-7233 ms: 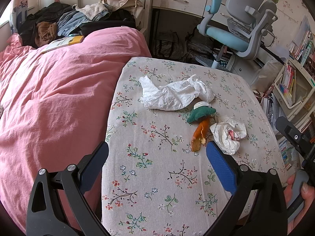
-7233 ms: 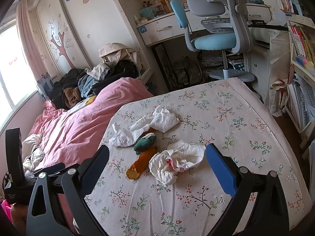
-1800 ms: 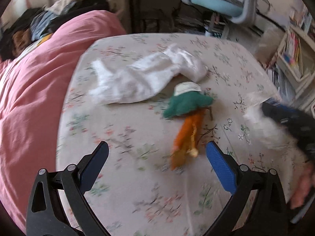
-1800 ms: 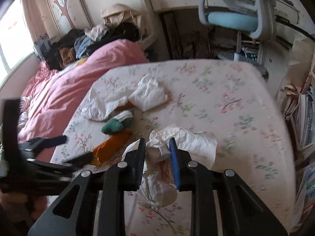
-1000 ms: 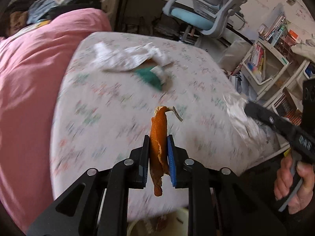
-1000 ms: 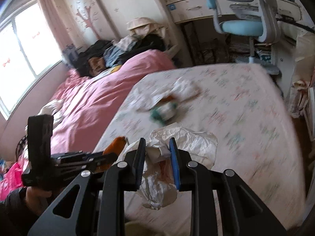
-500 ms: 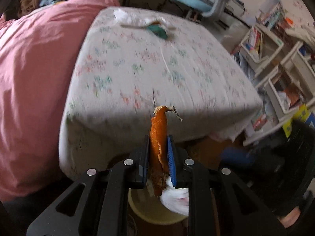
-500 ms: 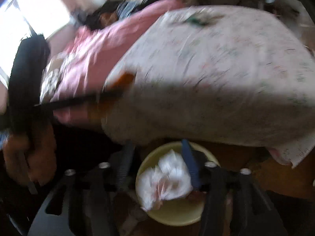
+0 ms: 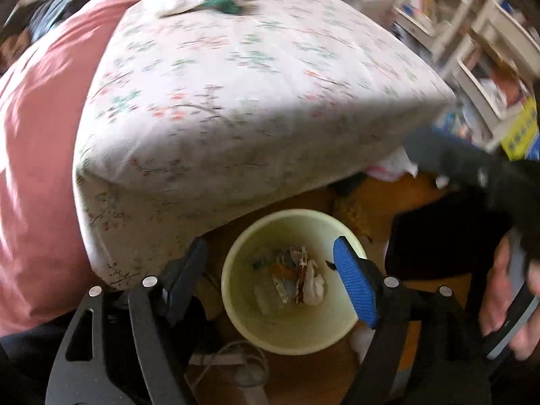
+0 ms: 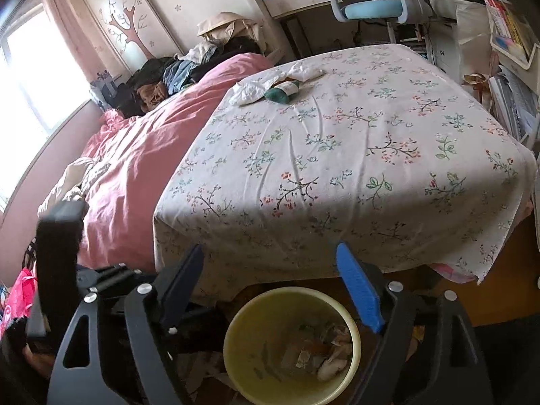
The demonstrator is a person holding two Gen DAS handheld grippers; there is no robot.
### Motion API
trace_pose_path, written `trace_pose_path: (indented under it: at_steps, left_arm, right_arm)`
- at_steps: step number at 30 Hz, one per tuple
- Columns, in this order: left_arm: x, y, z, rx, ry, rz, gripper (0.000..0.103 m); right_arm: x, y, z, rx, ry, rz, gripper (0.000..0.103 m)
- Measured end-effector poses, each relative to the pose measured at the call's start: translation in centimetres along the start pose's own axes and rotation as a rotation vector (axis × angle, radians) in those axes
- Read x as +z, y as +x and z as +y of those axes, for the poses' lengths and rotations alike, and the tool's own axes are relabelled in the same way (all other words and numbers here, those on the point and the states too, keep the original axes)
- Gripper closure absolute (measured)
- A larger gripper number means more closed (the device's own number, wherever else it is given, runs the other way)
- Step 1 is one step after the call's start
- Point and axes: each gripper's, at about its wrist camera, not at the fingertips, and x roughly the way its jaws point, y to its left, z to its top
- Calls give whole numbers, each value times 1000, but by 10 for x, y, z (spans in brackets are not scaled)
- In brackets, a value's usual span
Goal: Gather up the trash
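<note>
A pale yellow bin (image 9: 236,290) stands on the floor at the foot of the bed; it also shows in the right wrist view (image 10: 233,347). Crumpled paper and an orange peel (image 9: 293,273) lie at its bottom. My left gripper (image 9: 270,270) is open and empty, right above the bin. My right gripper (image 10: 270,287) is open and empty, just above the bin's far rim. White crumpled tissue (image 10: 256,89) and a green item (image 10: 281,92) lie on the far part of the floral bed cover (image 10: 337,155).
A pink duvet (image 10: 141,155) covers the left half of the bed, with piled clothes (image 10: 175,74) behind. A blue office chair (image 10: 374,3) and a desk stand at the back. Bookshelves (image 10: 509,33) are on the right. The right hand-held gripper (image 9: 479,182) is in the left wrist view.
Both grippers have opened over the bin. The orange peel has left my left gripper and the crumpled tissue my right one; both lie in the bin.
</note>
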Motion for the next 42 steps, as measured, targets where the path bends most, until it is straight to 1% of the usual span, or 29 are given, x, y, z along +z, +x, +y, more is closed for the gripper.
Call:
trace_pose_path:
  at_steps: [4, 5, 6, 13, 18, 22, 42]
  left_arm:
    - [5, -3, 16, 7, -78, -23, 26]
    - [5, -6, 20, 12, -91, -40, 24]
    - [6, -8, 23, 17, -100, -53, 22]
    - [13, -15, 32, 27, -151, -109, 20]
    - [16, -24, 40, 40, -192, -164, 16]
    - [17, -23, 44, 40, -208, -164, 15]
    - [15, -22, 43, 44, -202, -166, 14]
  right_arm:
    - [-8, 2, -2, -11, 10, 12, 24]
    - [-9, 2, -2, -13, 10, 14, 24]
    - [-9, 4, -2, -14, 8, 18, 24]
    - [-14, 11, -1, -20, 4, 38, 22]
    - [-14, 13, 1, -22, -6, 46, 22]
    - [-15, 16, 1, -23, -7, 55, 22]
    - [-17, 20, 4, -31, -22, 69, 21]
